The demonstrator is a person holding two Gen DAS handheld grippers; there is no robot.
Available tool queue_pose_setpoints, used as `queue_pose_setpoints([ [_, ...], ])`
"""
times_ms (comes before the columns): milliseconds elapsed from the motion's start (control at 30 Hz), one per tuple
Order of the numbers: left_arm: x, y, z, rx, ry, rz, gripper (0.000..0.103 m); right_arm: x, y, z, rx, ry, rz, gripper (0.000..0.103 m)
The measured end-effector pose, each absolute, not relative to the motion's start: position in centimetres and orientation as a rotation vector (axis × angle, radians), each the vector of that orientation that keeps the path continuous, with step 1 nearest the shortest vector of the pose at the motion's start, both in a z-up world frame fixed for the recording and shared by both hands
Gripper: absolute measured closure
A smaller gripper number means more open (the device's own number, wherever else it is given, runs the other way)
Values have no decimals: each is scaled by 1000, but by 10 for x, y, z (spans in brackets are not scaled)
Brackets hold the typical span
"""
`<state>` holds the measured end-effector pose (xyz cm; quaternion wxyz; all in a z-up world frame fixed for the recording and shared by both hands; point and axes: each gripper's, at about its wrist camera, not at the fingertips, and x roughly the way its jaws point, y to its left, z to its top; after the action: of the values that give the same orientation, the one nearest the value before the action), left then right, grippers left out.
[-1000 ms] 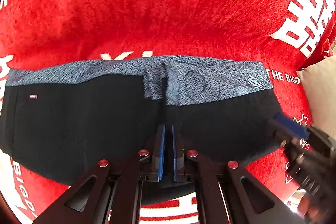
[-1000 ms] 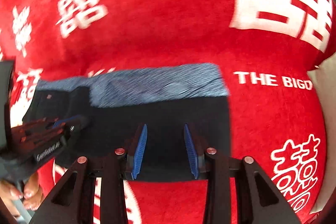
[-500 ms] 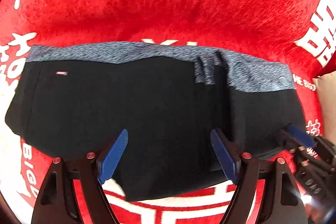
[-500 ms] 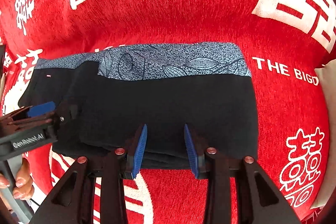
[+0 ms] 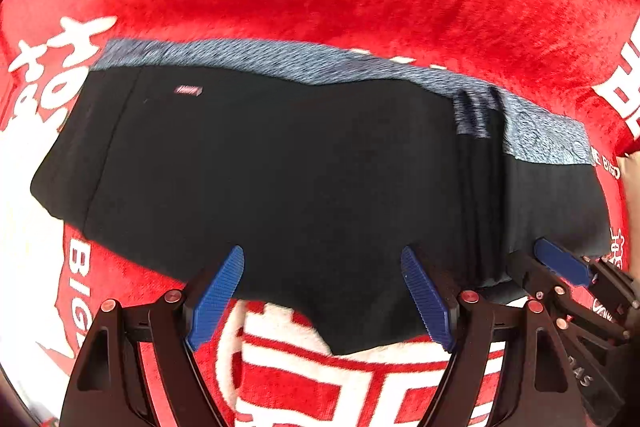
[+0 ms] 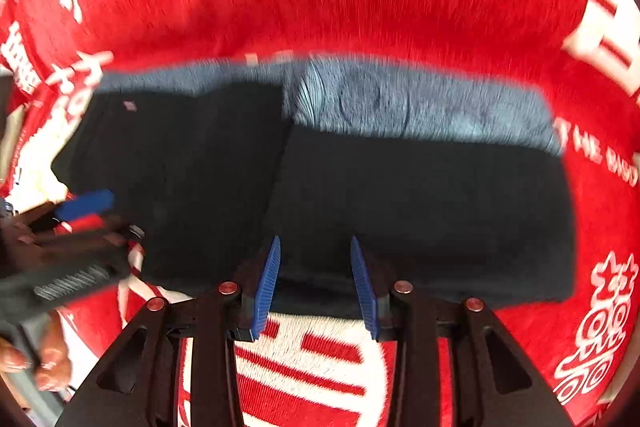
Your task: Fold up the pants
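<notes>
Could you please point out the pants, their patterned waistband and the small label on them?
pants (image 5: 288,179), left wrist view, on the middle of the black fabric.
waistband (image 5: 280,61), left wrist view, on the grey-blue band's middle.
label (image 5: 189,90), left wrist view, on the small pink tag.

Each gripper, left (image 5: 322,297) and right (image 6: 316,283), has 2 black triangular arms, copper-red screws (image 5: 469,295) and ribbed blue pads (image 5: 218,297); white lettering marks one side.

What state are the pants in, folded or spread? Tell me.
Folded: the pants lie as a compact block, one layer overlapping another near the waistband.
</notes>
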<state>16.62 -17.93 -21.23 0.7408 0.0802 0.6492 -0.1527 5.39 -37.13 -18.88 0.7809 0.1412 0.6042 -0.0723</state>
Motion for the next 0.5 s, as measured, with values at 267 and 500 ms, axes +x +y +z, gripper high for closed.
queue_pose_setpoints([
  [267,164,-146,-215,113,1454,-287,22,55,-365,-189,277,1310,-176,63],
  [500,160,-120,-218,58,1464,-262,22,58,-355,-185,197,1332,-188,63],
])
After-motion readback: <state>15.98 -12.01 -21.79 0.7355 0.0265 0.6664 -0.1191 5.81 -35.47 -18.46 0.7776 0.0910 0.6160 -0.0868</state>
